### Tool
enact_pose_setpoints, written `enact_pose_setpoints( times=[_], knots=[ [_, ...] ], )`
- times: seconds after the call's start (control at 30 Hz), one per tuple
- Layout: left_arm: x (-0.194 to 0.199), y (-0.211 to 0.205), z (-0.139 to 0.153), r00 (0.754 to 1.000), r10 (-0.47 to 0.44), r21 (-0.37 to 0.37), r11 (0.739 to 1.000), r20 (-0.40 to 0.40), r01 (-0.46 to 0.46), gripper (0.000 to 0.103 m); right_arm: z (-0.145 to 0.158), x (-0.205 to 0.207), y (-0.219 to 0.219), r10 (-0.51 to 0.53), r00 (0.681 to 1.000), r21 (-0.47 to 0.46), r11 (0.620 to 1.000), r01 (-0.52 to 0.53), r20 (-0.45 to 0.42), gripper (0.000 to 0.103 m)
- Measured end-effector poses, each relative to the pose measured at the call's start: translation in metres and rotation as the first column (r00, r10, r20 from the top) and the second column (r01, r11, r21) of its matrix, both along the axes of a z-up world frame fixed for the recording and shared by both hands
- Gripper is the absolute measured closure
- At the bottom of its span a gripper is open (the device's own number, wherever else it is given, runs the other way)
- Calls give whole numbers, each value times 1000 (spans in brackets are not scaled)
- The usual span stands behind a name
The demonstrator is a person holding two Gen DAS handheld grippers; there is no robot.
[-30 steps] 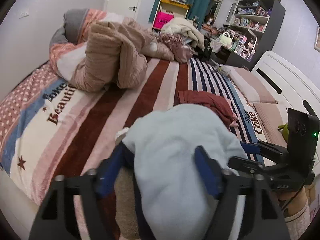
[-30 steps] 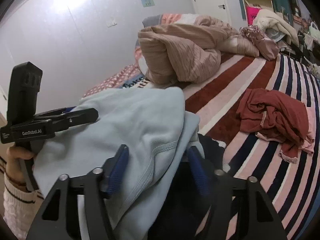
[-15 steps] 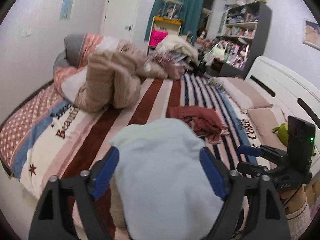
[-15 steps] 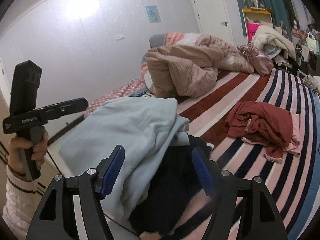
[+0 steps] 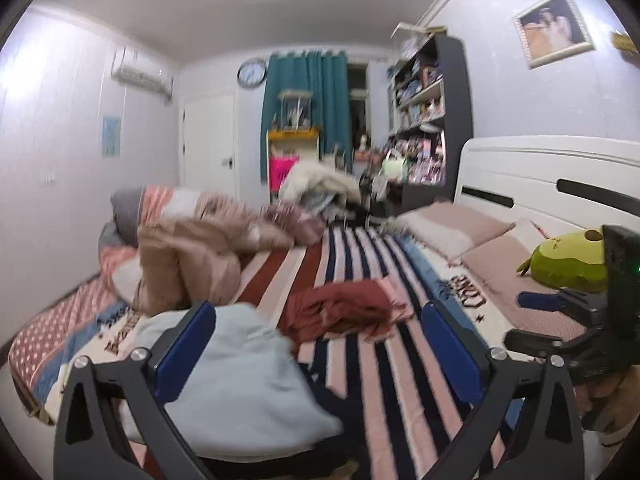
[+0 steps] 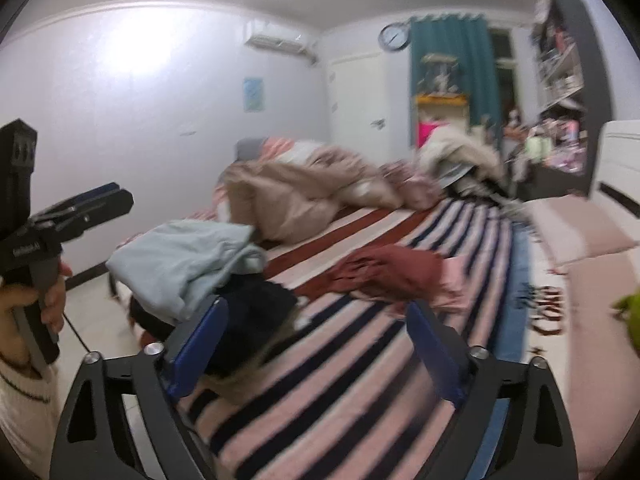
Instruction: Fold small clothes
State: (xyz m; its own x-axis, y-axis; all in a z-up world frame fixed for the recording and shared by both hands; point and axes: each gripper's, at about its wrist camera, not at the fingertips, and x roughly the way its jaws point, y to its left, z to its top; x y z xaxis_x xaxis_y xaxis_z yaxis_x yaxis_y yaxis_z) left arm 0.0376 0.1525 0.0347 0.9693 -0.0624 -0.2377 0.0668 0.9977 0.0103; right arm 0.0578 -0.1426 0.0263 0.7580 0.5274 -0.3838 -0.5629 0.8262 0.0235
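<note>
Both grippers, left point(image 5: 316, 344) and right point(image 6: 316, 344), have released the light blue garment point(image 5: 240, 376) and drawn back, fingers spread apart and empty. It now lies folded on a dark pile at the bed point(image 6: 360, 380) edge, at 8 o'clock; the red garment point(image 6: 396, 272), at 12 o'clock, likely follows.

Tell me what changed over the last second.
Both claws, left and right, pulled up and back off the light blue garment, which now lies folded on the dark clothes; both are open and empty. The red garment stayed on the striped blanket.
</note>
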Motion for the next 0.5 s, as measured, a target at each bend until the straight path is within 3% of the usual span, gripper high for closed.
enact_pose_setpoints(
  times=[0.13,0.33,0.5],
  knots=[
    [-15,-46,-14,997,34,29,999,74,-36,1,-5,-32,-29,-91,994,-22,995,93,64,0],
    [-22,-79,-38,992,81,14,996,99,-83,1,-25,-65,-55,-206,968,-64,974,217,143,0],
    [-24,-95,-51,992,82,28,996,94,-85,1,-29,-73,-72,-248,956,-59,964,260,159,0]
  ],
)
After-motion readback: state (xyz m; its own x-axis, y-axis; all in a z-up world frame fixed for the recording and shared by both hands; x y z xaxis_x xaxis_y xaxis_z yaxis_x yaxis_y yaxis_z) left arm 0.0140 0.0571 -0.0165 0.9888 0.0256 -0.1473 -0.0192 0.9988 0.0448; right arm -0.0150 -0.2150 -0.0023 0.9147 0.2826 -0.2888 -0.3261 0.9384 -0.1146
